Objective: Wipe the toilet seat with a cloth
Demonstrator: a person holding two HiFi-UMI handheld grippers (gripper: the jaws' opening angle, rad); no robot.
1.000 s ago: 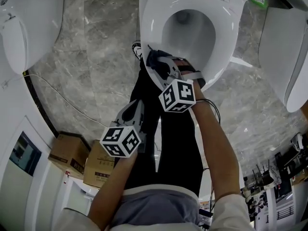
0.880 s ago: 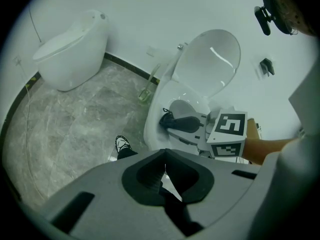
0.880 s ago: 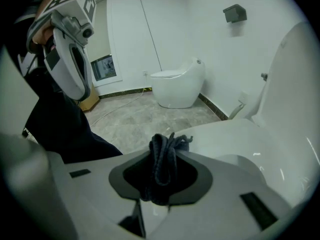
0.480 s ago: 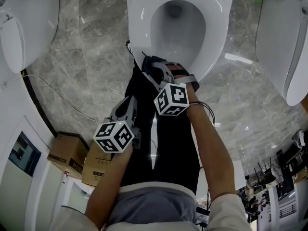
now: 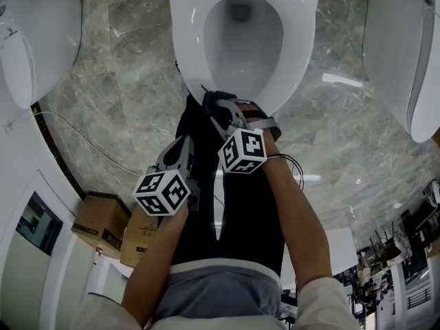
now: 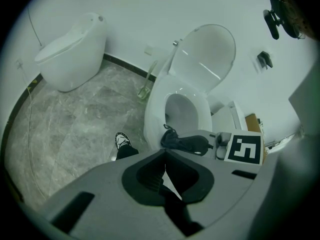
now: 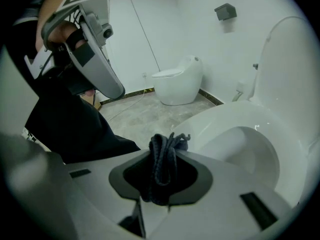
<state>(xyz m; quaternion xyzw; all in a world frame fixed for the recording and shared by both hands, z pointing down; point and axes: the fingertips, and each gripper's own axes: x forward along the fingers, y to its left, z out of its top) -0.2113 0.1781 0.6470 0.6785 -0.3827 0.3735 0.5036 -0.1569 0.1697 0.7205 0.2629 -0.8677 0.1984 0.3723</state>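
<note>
While our right claw pinches the cloth, we should press it flat onto the toilet seat just ahead; left claw closed, empty.

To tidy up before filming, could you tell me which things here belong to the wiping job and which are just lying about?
In use: toilet seat, cloth, right gripper with jaws shut on the cloth.
Lying about: cardboard boxes, toilet at left.

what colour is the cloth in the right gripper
Dark blue-black cloth, clearest in the right gripper view.
</note>
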